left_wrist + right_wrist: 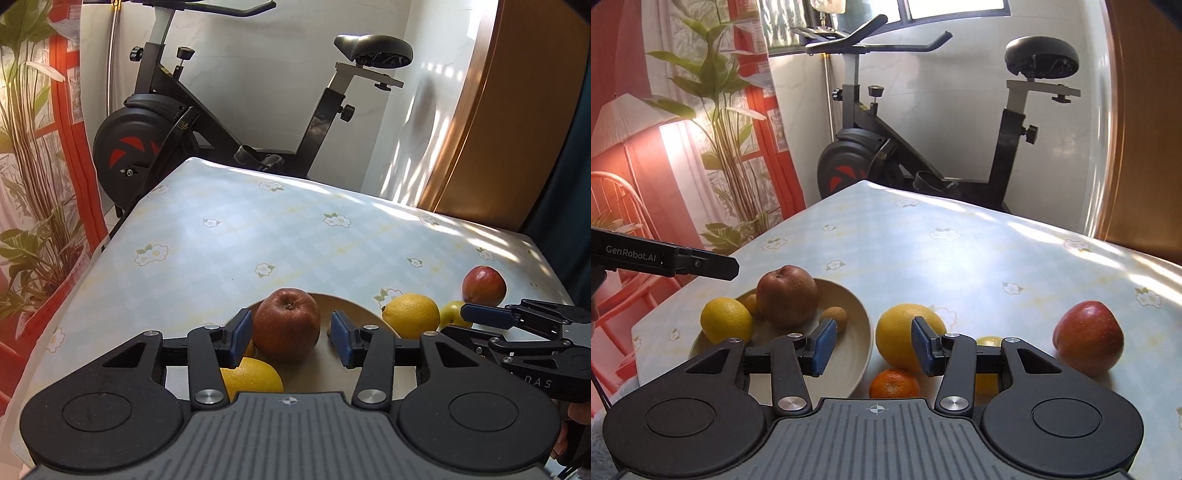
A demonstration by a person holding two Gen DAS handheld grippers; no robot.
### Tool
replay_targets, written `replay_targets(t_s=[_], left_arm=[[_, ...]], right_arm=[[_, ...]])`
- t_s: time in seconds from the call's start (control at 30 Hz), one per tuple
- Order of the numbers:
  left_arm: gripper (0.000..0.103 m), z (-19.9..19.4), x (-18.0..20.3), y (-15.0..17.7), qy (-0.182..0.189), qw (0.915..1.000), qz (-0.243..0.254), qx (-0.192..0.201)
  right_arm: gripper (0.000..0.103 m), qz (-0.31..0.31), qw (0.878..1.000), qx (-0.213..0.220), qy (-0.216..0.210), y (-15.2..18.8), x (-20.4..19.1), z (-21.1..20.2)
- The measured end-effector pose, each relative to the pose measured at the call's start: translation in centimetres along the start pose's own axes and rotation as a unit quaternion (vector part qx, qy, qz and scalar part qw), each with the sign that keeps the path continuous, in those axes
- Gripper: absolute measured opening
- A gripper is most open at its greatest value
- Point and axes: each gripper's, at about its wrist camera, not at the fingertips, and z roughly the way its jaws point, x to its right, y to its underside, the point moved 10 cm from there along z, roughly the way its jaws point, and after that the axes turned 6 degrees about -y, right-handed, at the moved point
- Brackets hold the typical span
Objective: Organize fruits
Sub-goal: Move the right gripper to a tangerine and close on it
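Several fruits already sit in the shallow beige bowl (862,325) near the left edge of the table with the pale blue flowered cloth (960,266): a brownish-red wrinkled apple (786,297), a yellow lemon (726,320) and a small round tan fruit (835,318). Left gripper (291,336) hangs over the bowl with its blue pads standing clear on either side of that apple, so it is released and the apple rests in the bowl. Right gripper (873,345) is parted and holds nothing; it points at the large yellow citrus (908,334) just beside the bowl rim, with a small orange mandarin (894,384) nearer the front edge and a shiny red apple (1087,341) well apart toward the right edge. Risks: the brownish apple leans on other fruit and may roll if a left pad brushes it on pulling away. The jaws look narrower than the big citrus, so closing in without spreading them could shove it into the bowl or mandarin. Round fruit nudged forward could go off the front edge. The two grippers are close together and could clash.
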Motion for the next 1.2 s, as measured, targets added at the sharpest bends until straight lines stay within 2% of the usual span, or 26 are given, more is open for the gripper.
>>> replay_targets(t_s=[0.27,0.5,0.6,0.9,1.03,1.2], left_arm=[[0.049,0.2,4.3,-0.1,0.018,0.9994,0.026,0.013],[0.05,0.0,7.2,0.6,0.028,0.9982,0.048,0.023],[0.05,0.0,8.0,1.5,0.032,0.9981,0.049,0.015],[0.055,-0.7,9.2,3.0,0.021,0.9975,0.06,0.03],[0.055,-0.7,9.5,3.9,0.023,0.998,0.058,0.012],[0.055,-0.8,9.5,4.7,0.007,0.9967,0.081,-0.001]], right_arm=[[0.042,0.031,0.998,0.023,0.04,1.5,4.2,-3.5],[0.042,0.03,0.996,0.028,0.073,3.3,5.8,-5.6],[0.042,0.035,0.996,0.032,0.078,4.3,6.2,-6.4],[0.042,0.05,0.995,0.024,0.085,6.3,6.8,-7.9],[0.042,0.056,0.995,0.018,0.082,6.9,6.6,-8.0],[0.042,0.054,0.995,0.006,0.08,7.3,6.2,-7.9]])
